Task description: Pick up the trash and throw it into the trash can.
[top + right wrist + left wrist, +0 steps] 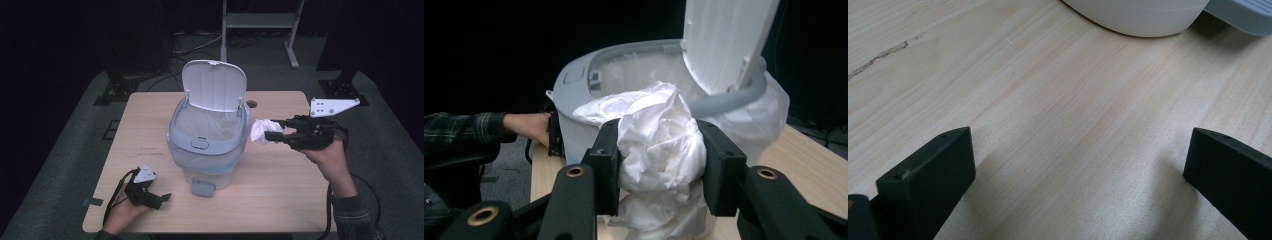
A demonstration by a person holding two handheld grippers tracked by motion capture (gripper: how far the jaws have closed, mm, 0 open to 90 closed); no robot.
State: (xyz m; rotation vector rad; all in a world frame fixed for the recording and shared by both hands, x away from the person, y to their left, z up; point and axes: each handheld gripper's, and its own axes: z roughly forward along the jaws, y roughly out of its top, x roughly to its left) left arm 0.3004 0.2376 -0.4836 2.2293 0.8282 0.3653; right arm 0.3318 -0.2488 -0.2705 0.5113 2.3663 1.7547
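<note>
The left gripper [159, 199] rests on the table [280, 190] near its front left corner, held in the person's left hand [122, 212], with its cable looping toward the front edge. In the left gripper view its two black jaws stand wide apart over bare wood with nothing between them, and the rounded white base of the bin [1143, 15] lies just ahead.

The right gripper [272, 131] is held above the table's right side by the right hand [330, 160], whose plaid sleeve [352, 215] comes in from the front right corner. A grey three-cornered plate [332, 106] stands on top of this gripper. Its jaws point left toward the bin and are clamped on a crumpled white paper wad [261, 129]. In the right gripper view the wad [656, 145] bulges out above and below the two pads, which press it from both sides. The wad hangs in the air just beside the bin's right rim, outside the opening; whether it touches the rim cannot be told.

The bin [210, 140] stands at the middle of the table, white with a grey rim ring and a thin clear liner folded over the edge. A grey pedal [202, 187] sticks out at its front base. Its white lid [214, 85] stands upright, hinged at the far side, so the mouth is open.

Beyond the table's far edge, on the dark floor, stand a pale metal stand [260, 30] and some loose cables [190, 47].
</note>
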